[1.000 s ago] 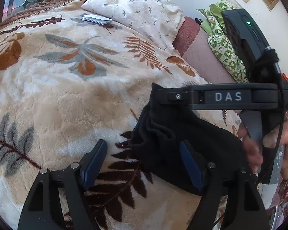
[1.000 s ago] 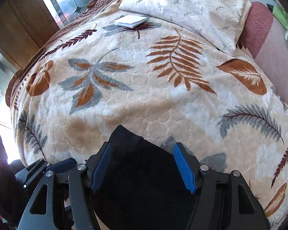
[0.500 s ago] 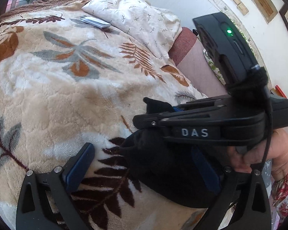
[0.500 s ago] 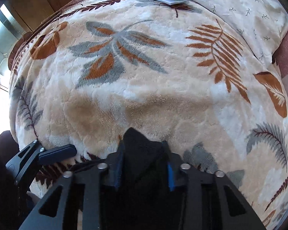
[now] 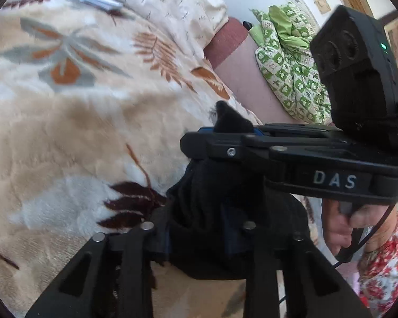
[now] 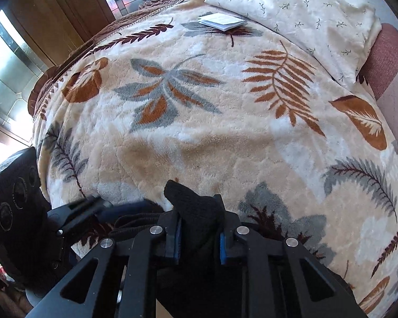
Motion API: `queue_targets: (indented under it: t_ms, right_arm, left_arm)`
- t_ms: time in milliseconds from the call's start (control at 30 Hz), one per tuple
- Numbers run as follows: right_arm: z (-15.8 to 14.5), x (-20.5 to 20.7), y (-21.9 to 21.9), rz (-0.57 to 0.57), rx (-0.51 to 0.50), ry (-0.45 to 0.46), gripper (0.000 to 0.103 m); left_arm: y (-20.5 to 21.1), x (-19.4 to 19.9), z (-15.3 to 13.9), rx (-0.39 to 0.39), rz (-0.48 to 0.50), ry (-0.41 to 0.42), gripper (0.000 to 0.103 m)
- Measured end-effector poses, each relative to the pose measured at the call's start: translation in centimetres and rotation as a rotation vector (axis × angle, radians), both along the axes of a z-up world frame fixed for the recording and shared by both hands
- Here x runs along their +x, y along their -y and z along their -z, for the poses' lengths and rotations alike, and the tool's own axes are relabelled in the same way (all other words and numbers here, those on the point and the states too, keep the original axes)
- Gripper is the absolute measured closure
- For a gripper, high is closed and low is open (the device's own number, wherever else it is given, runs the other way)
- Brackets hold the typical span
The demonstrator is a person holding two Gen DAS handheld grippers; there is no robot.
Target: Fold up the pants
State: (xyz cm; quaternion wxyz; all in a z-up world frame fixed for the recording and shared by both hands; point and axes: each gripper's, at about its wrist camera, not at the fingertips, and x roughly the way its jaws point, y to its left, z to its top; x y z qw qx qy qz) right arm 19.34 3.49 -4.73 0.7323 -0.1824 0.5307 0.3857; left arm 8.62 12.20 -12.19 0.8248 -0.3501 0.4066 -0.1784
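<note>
While closing, both grippers pinch black pants [image 6: 196, 206].

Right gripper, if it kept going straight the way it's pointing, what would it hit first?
The right gripper, its jaws closing on the black pants, points steeply down, so it would probably meet the leaf-print blanket just beyond the bunched cloth, though depth is unclear.
</note>
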Motion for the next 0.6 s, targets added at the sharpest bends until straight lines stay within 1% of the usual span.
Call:
queue_targets:
  t_ms: [67, 133, 233, 333, 400, 467, 533, 600]
  right_arm:
    - [0.1, -0.3, -0.5, 0.002, -0.006, 0.004, 0.081]
    - [-0.1, -0.7, -0.4, 0.008, -0.001, 0.009, 0.081]
    - [-1.0, -1.1, 0.2, 0.028, 0.024, 0.021, 0.081]
    - [-2.1, -1.6, 1.1, 0.043, 0.044, 0.041, 0.081]
    - [-3.1, -1.7, 2.3, 0.065, 0.073, 0.051, 0.081]
    - [-3.7, -1.7, 3.9, 0.090, 0.097, 0.059, 0.081]
    - [-4.1, -1.6, 5.8, 0.119, 0.111, 0.068, 0.081]
    - [-4.3, -1.5, 8.1, 0.151, 0.125, 0.072, 0.081]
  left_arm:
    - [-0.3, -0.3, -0.1, -0.030, 0.001, -0.003, 0.080]
    - [-0.2, -0.8, -0.8, -0.031, 0.006, 0.014, 0.080]
    - [0.7, -1.2, -2.2, 0.013, 0.021, 0.039, 0.080]
    - [1.8, -1.2, -4.0, 0.028, 0.041, 0.064, 0.080]
    - [2.7, -1.2, -5.0, 0.039, 0.050, 0.073, 0.080]
    - [3.9, -0.6, -5.6, 0.024, 0.056, 0.060, 0.080]
    - [5.7, 0.0, -6.0, 0.021, 0.073, 0.049, 0.080]
    - [8.0, 0.4, -6.4, 0.041, 0.099, 0.046, 0.080]
